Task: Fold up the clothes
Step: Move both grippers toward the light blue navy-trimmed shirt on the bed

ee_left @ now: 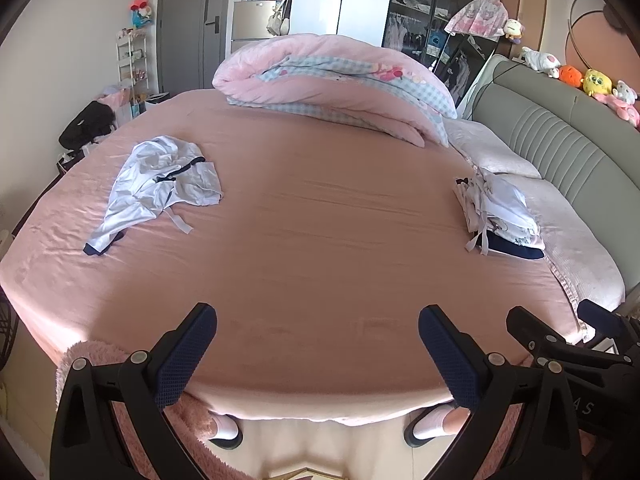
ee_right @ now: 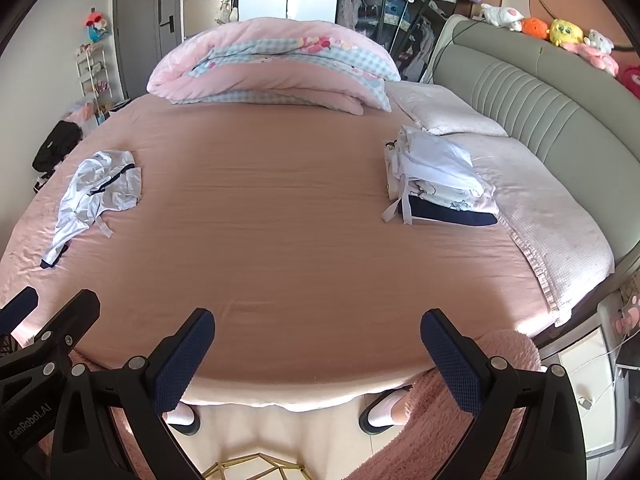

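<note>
Grippers first. Left gripper (ee_left: pixel 318 344): jaws spread wide, nothing between the blue ridged pads, held above the near edge of the bed. Right gripper (ee_right: pixel 317 346): same state, jaws wide apart and empty, also over the near edge. Each tool shows at the side of the other's view, so the two sit side by side and close together.

Below both: bed (ee_left: pixel 320 248) with a pink sheet, smooth and bare across the middle. Under the edge, a person's two feet in white socks and dark shoes (ee_right: pixel 382 416) on a pale floor, with a fluffy pink rug (ee_right: pixel 508 350) at either side.

Task items:
- Crumpled white garment (ee_left: pixel 160 184) with dark trim and loose ties, lying unfolded on the left part of the sheet, well apart from both grippers. In the right wrist view it is at the far left (ee_right: pixel 100 188).
- Stack of folded clothes (ee_right: pixel 436 176), on the right part of the bed, white pieces on top, a dark navy piece at the bottom, straps hanging off the near side. It touches the edge of a pale blanket (ee_right: pixel 552 220) that runs along the grey padded headboard (ee_right: pixel 520 92).

Surroundings: rolled pink quilt (ee_left: pixel 332 84) with a blue checked lining at the far side of the bed; pillow (ee_right: pixel 440 112) just beside it, behind the stack. Plush toys (ee_right: pixel 560 32) line the headboard top. Black bag (ee_left: pixel 86 124) on the floor past the left edge, near a white shelf rack (ee_left: pixel 132 56). Grey door and dark glass wardrobe (ee_left: pixel 428 12) at the back wall.

Nothing lies on the sheet between the grippers and either pile.
</note>
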`<state>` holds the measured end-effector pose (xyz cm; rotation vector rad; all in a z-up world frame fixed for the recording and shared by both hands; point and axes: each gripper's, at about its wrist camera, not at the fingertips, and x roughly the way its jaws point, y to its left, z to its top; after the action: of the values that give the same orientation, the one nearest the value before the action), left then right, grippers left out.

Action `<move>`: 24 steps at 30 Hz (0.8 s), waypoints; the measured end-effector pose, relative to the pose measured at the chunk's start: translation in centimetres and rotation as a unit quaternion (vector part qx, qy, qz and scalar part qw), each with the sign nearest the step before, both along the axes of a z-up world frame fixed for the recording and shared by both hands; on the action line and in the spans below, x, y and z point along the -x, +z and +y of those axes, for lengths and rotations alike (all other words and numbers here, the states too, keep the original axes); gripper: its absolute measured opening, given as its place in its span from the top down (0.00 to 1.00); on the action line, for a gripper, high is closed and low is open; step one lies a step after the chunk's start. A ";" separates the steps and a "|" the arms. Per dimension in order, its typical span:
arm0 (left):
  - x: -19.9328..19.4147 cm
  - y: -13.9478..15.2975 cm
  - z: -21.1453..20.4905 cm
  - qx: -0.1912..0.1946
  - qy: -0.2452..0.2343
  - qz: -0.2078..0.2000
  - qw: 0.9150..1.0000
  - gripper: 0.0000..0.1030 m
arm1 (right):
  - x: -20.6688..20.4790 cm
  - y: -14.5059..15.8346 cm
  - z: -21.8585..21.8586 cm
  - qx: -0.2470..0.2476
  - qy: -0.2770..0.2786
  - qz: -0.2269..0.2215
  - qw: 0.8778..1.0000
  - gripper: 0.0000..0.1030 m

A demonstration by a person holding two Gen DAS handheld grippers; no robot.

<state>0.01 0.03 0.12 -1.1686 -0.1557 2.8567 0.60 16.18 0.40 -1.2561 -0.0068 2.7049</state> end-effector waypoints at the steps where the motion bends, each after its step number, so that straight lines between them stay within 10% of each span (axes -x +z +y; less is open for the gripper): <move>1: 0.0 0.1 0.0 0.000 -0.002 0.002 1.000 0.00 | 0.0 0.0 0.1 0.002 0.002 0.001 1.000 0.00; 15: 1.3 3.4 -6.7 -0.032 0.021 0.050 0.998 0.00 | 3.1 4.3 -1.3 -0.019 0.144 0.051 0.988 0.00; 24: 2.7 3.2 -17.6 -0.048 0.101 0.062 0.992 0.01 | 9.7 3.7 -6.0 0.090 0.265 0.024 0.960 0.00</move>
<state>-2.68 -17.55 3.36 -1.0084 -0.4244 3.0436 -9.05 10.16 4.15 -1.4037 -0.1073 3.2549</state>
